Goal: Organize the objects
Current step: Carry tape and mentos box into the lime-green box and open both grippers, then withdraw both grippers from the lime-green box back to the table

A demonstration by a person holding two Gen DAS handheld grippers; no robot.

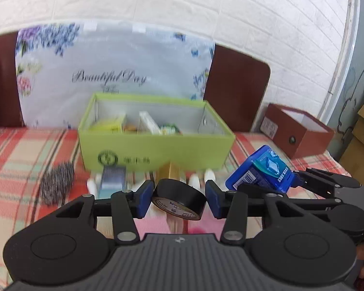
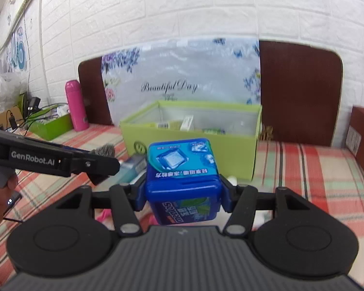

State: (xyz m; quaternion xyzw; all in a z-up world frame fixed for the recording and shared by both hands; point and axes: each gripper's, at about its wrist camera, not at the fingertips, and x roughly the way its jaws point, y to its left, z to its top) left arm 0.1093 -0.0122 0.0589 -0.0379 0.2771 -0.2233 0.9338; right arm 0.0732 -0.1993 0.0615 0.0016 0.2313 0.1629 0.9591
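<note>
Holding two things at once, I am looking over both wrists toward the green box (image 1: pixel 155 143) on the plaid cloth (image 1: pixel 19 150). My left gripper (image 1: pixel 179 200) is carrying a black tape roll (image 1: pixel 178 198) between its blue pads (image 1: pixel 143 200); the left pad is touching the roll, but a thin gap seems to be showing at the right pad, so I cannot tell whether it is truly clamped or only cradled. My right gripper (image 2: pixel 183 195) is closed firmly on a blue Mentos tub (image 2: pixel 182 179), label upside down, both pads pressing its sides. The box is sitting open just ahead, already holding a few cartons at its left and middle, with its right end bare. I am judging the tape to be the weak point: it is tilting in the jaws, and any jolt while I am lifting it over the wall could be rolling it out onto the clutter in front of the box, where a small carton (image 1: pixel 112 174) and some white bottles (image 1: pixel 201 177) are lying. The two grippers are also working close together, the left one crossing the right wrist view, so bringing both to the box at once is risking a knock that loosens either grip. A steel scourer (image 1: pixel 57 181) is waiting at the left.
</note>
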